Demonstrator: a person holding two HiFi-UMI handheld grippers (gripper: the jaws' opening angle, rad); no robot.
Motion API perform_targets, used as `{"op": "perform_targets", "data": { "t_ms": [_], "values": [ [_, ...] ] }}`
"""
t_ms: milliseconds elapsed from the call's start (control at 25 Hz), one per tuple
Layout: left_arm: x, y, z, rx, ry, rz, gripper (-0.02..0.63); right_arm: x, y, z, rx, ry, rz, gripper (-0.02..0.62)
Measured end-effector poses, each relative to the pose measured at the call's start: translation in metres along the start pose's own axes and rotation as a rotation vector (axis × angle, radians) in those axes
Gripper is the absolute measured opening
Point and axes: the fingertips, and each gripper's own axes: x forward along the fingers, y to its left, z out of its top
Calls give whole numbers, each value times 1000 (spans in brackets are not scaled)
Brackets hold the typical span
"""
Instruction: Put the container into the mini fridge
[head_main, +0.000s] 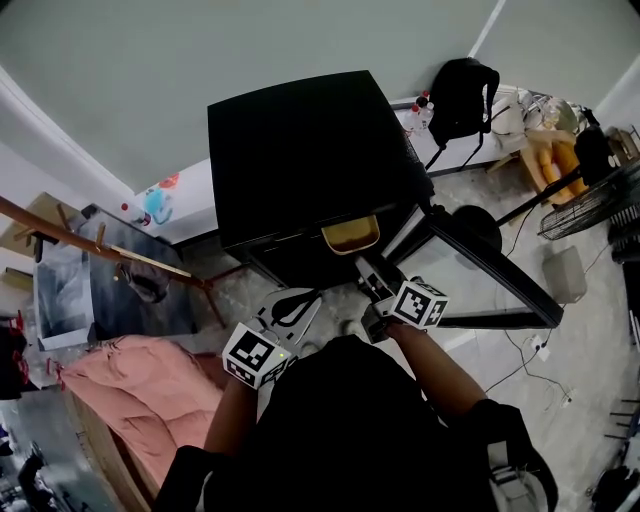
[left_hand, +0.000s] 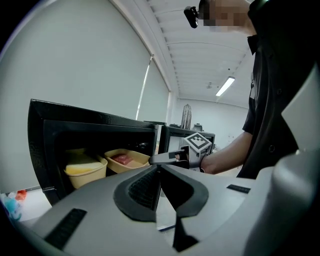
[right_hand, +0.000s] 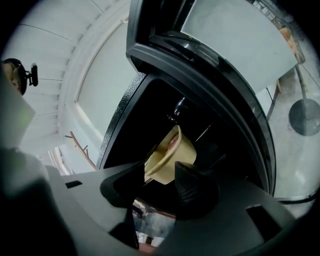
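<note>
Only the left gripper view shows a yellow tub (left_hand: 85, 172) beside the container (left_hand: 126, 161) in the fridge (left_hand: 90, 120), past the left gripper (left_hand: 159, 167) with its shut fingers; the right gripper (right_hand: 162, 172) has fingers parted, empty.

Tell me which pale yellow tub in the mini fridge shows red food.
The shallow pale yellow tub on the right, in the left gripper view; the deeper left tub shows only yellow on top.

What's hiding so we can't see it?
Head view: the mini fridge hides its own inside; only the open container peeks out.
Left gripper view: the yellow-topped container, lid or food? Too small to tell; the red food too.
Right gripper view: the right gripper blocks part of the open container.
</note>
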Motion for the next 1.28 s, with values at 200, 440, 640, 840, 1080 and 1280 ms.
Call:
{"op": "perform_targets", "data": {
  "t_ms": [200,440,640,840,1080,1280],
  "values": [
    [-6,13,-1,-4,2,28,35,15,-2,0,12,24,-20,163],
    [-12,29,0,-5,-1,68,35,37,-7,10,45,14,-25,153],
    [-20,43,6,3,-16,103,35,52,-9,18,28,23,-22,153],
    [-35,55,9,-2,-34,144,35,64,-10,22,1,31,-24,152],
    [-46,63,6,-25,-49,189,35,68,-10,24,-16,48,-37,153],
    [-52,63,15,-21,-99,213,35,54,-3,17,-90,84,-46,155]
  ]
}}
